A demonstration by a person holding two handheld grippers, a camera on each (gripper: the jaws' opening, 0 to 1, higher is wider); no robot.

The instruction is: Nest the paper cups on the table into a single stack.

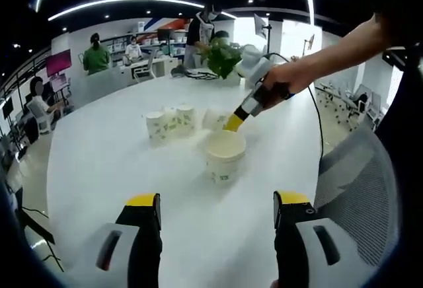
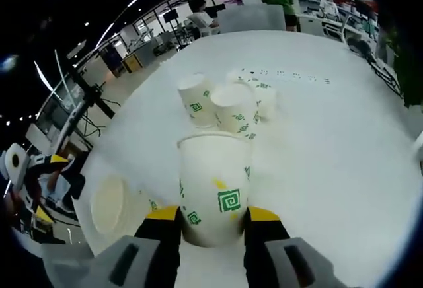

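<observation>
In the right gripper view, my right gripper (image 2: 213,214) is shut on a white paper cup with green square marks (image 2: 215,185), held upright above the white table (image 2: 330,136). Three more cups (image 2: 228,103) stand close together beyond it. Another cup (image 2: 115,205) sits low on the left, its open mouth facing the camera. In the left gripper view that single cup (image 1: 225,156) stands upright ahead of my open left gripper (image 1: 217,201). The right gripper (image 1: 232,123) reaches in behind it, near the cluster of cups (image 1: 172,123). My left gripper (image 2: 46,185) shows at the far left edge.
A potted plant (image 1: 221,57) stands at the table's far side. A mesh office chair (image 1: 360,176) sits at the right edge of the table. A black cable (image 1: 316,113) trails from the right gripper. People sit and stand at desks (image 1: 96,57) far behind.
</observation>
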